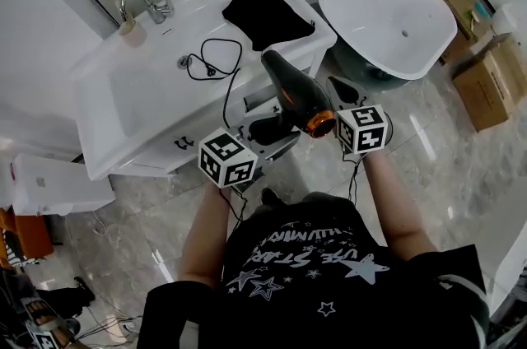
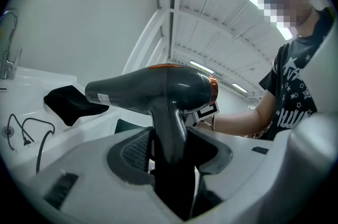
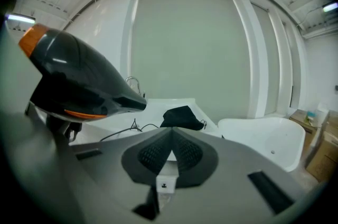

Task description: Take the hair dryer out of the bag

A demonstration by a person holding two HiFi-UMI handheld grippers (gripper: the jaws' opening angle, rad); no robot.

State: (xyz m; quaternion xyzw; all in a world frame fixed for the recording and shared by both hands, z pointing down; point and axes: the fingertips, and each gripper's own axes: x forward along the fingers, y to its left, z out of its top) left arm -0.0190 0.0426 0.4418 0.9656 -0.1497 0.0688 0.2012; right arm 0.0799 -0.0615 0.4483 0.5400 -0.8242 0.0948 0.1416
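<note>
A dark grey hair dryer (image 1: 296, 92) with an orange rear ring hangs in the air in front of the white counter (image 1: 148, 67). My left gripper (image 1: 268, 130) is shut on its handle, which stands upright between the pads (image 2: 138, 150) in the left gripper view. The dryer (image 2: 158, 91) points its nozzle left there. Its black cord (image 1: 216, 63) trails back over the counter. The black bag (image 1: 265, 10) lies flat on the counter's far right end, apart from the dryer. My right gripper (image 1: 340, 86) sits just right of the dryer, shut (image 3: 171, 133) with nothing in it.
A chrome faucet (image 1: 140, 2) stands at the back of the sink basin (image 1: 123, 104). A white bowl-shaped tub (image 1: 387, 26) is to the right, with cardboard boxes (image 1: 486, 76) beyond it. The floor is marble tile.
</note>
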